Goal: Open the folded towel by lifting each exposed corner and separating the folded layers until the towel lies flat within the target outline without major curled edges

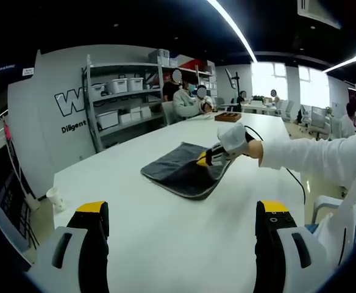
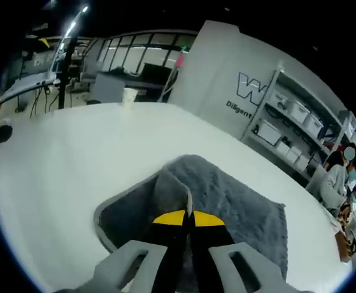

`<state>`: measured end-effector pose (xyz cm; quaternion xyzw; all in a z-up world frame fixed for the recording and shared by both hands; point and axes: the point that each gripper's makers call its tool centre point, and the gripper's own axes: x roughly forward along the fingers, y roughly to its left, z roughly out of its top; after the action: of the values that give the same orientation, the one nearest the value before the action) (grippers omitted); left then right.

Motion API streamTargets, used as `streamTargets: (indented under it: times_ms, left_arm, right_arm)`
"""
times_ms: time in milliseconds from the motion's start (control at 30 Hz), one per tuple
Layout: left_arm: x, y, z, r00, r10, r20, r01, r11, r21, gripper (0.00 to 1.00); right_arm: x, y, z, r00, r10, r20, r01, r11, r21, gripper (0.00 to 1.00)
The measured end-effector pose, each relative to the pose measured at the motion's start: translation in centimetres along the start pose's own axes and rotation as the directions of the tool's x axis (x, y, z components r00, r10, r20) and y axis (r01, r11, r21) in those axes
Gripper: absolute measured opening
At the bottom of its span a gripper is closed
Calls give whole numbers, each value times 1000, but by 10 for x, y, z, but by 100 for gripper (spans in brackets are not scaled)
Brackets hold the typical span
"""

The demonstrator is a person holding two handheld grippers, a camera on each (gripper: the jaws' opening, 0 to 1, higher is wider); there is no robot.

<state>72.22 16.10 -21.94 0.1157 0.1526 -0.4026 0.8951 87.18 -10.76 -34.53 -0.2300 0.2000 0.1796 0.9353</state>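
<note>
A dark grey towel [image 1: 184, 170] lies folded on the white table [image 1: 166, 238], its lighter border showing along the near edge. My right gripper [image 1: 202, 160] reaches in from the right, held by a gloved hand, and pinches the towel's upper layer. In the right gripper view the right gripper [image 2: 188, 215] is shut on a raised fold of the towel [image 2: 227, 195], which stands up in a peak between the yellow-tipped jaws. My left gripper [image 1: 181, 213] hovers well short of the towel, jaws wide apart with nothing between them.
A paper cup [image 1: 55, 196] stands near the table's left edge, also the cup [image 2: 129, 96] at the far edge. Shelving with white bins [image 1: 126, 101] lines the wall. Seated people and a brown tray [image 1: 228, 116] are at the table's far end.
</note>
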Motion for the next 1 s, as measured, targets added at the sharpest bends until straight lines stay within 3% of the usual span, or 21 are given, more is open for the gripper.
streamTargets:
  times_ms: [467, 1000]
  left_arm:
    - [2, -2, -1, 1000, 1, -3, -1, 1000, -1, 99]
    - [0, 1, 1, 1000, -1, 0, 1, 1000, 2, 99]
  right_arm:
    - [-8, -39, -23, 995, -89, -39, 91, 995, 50, 0]
    - [-23, -68, -54, 980, -172, -95, 181, 979, 94, 0]
